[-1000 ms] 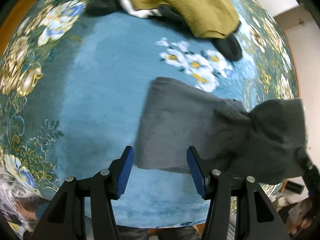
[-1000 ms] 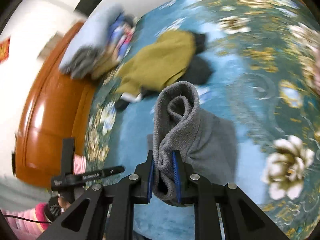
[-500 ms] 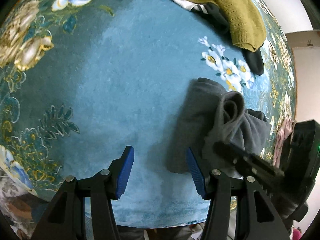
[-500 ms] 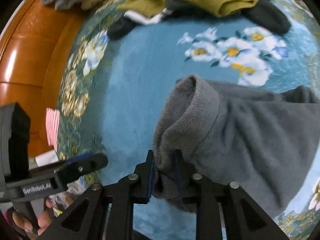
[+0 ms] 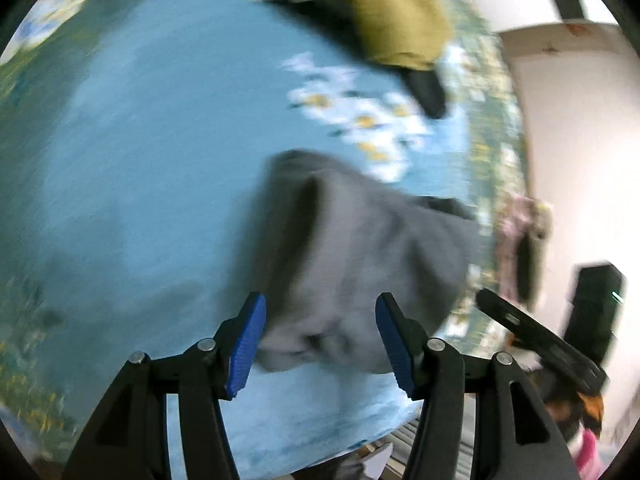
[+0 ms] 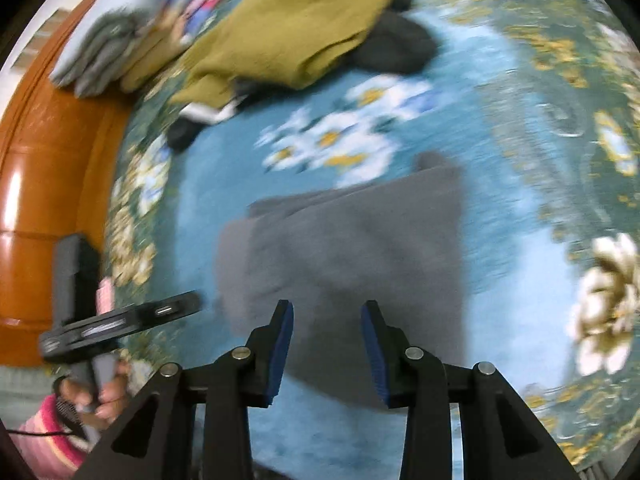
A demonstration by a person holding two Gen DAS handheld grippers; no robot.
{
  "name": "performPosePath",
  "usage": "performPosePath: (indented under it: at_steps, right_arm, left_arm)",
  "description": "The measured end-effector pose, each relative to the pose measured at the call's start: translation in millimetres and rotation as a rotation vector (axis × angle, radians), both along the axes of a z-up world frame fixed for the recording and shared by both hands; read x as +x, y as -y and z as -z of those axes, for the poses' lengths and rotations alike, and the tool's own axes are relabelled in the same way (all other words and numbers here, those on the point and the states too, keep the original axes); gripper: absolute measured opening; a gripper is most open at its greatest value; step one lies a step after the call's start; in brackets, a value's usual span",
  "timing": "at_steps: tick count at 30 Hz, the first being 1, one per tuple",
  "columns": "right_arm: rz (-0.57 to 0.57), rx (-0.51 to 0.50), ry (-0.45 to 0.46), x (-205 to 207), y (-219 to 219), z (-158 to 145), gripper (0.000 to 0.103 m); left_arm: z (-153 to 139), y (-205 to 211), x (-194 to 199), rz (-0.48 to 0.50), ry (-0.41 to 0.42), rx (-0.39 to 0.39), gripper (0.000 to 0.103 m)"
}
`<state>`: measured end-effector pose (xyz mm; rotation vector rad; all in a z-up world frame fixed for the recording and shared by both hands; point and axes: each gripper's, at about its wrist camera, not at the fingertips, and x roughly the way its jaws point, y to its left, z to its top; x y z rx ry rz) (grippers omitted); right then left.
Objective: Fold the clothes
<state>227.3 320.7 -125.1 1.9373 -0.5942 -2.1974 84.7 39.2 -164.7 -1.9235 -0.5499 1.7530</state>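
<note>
**A:** Step check: fold of the grey sweater (image 6: 352,248) looks just laid. Right gripper (image 6: 326,344) has just been opening its jaws; blue pads stand apart over the cloth, nothing pinched between them.

**B:** Left gripper (image 5: 320,340)?

**A:** Jaws wide, empty. Hovering over the near edge of the sweater (image 5: 360,264), pads not pressing it.

**B:** Where's the garment?

**A:** On the blue floral bedspread (image 6: 224,168), near the front edge, well apart from the olive sweater (image 6: 288,32) and the folded stack (image 6: 104,44) by the wooden headboard.

**B:** Look?

**A:** Thick knit, layered, roughly rectangular, one bulging ridge in the left view. Frames blurred.

**B:** Next?

**A:** My guess: flatten the ridge, then grip the near edge for another fold.
</note>
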Motion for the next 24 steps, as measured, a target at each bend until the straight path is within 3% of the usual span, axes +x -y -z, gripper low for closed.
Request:
performPosePath:
  at_steps: [3,6,9,16,20,24]
  right_arm:
    - [-0.019,-0.045,-0.017,-11.4,-10.3,0.0,0.040]
    - [-0.086,-0.055,-0.040,-23.2,-8.0,5.0,0.040]
    - [-0.111,-0.055,-0.049,-36.6,-11.4,22.1,0.039]
    - [-0.024,-0.034,0.001,-67.3,-30.6,84.2,0.033]
    - [-0.023,-0.034,0.000,-71.4,-26.5,75.8,0.035]
    - [-0.071,-0.046,-0.058,-41.5,-24.2,40.2,0.036]
  left_arm:
    - [-7.2,-25.8,-1.7,0.092,-0.055,0.050,0.058]
    - [11.3,-45.3,-6.1,0.167,-0.061,-0.028,0.058]
    - [37.9,-49.8,-12.3,0.157,-0.030,-0.071,0.058]
    - [66.7,-52.2,-23.7,0.136,-0.016,-0.088,0.058]
    - [57.2,-48.9,-20.5,0.129,-0.015,-0.084,0.058]
    - [37.8,-42.0,-10.2,0.124,-0.033,-0.052,0.058]
